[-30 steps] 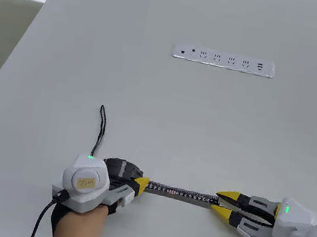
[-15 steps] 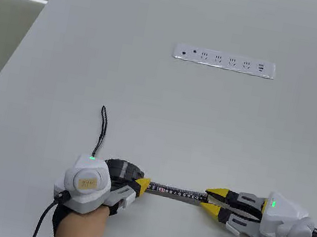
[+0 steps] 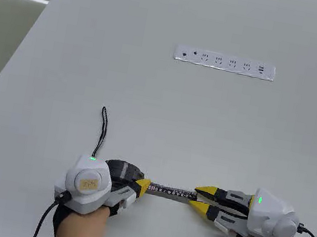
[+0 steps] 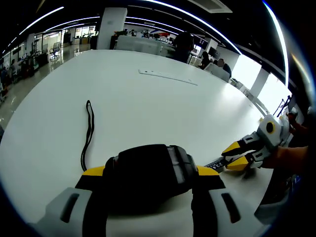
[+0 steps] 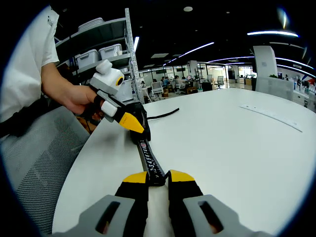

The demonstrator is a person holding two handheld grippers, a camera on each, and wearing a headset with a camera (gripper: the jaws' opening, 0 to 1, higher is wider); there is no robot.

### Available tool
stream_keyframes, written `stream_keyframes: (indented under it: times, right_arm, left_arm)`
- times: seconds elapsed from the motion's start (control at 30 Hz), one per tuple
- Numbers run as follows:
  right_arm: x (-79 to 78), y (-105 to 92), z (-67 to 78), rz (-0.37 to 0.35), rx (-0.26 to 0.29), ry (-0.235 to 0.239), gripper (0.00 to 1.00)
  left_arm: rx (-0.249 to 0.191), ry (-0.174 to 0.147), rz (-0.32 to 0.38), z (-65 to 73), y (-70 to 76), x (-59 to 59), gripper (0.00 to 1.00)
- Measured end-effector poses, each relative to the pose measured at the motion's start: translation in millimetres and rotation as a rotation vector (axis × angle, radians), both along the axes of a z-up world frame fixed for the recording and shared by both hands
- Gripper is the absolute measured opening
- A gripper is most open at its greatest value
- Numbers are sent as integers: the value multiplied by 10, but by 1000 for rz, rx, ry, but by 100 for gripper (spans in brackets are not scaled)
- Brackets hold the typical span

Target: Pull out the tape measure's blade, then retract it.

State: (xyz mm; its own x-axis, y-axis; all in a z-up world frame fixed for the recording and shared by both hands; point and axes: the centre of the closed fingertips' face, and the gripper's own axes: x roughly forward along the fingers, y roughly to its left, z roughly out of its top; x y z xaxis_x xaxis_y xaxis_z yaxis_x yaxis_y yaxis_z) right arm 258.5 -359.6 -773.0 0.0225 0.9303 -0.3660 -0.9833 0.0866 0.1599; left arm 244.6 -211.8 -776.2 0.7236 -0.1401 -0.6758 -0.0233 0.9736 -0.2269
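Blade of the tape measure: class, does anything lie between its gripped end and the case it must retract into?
Nothing visible. The blade runs bare along the table from the right gripper to the case in the left gripper; the power strip lies far off.

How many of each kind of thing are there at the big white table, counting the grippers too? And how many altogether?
Grippers: 2, the left gripper and the right gripper
Tape measure: 1, with its blade partly out and a black strap
Power strip: 1
Total: 4
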Motion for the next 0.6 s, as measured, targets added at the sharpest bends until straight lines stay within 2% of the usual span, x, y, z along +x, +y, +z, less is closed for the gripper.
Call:
stream_keyframes:
  times: [0.6]
  right_arm:
    - [-31,242,-10,13,6,1,13]
  left_arm:
    - [0,-1,5,-1,0,5,66]
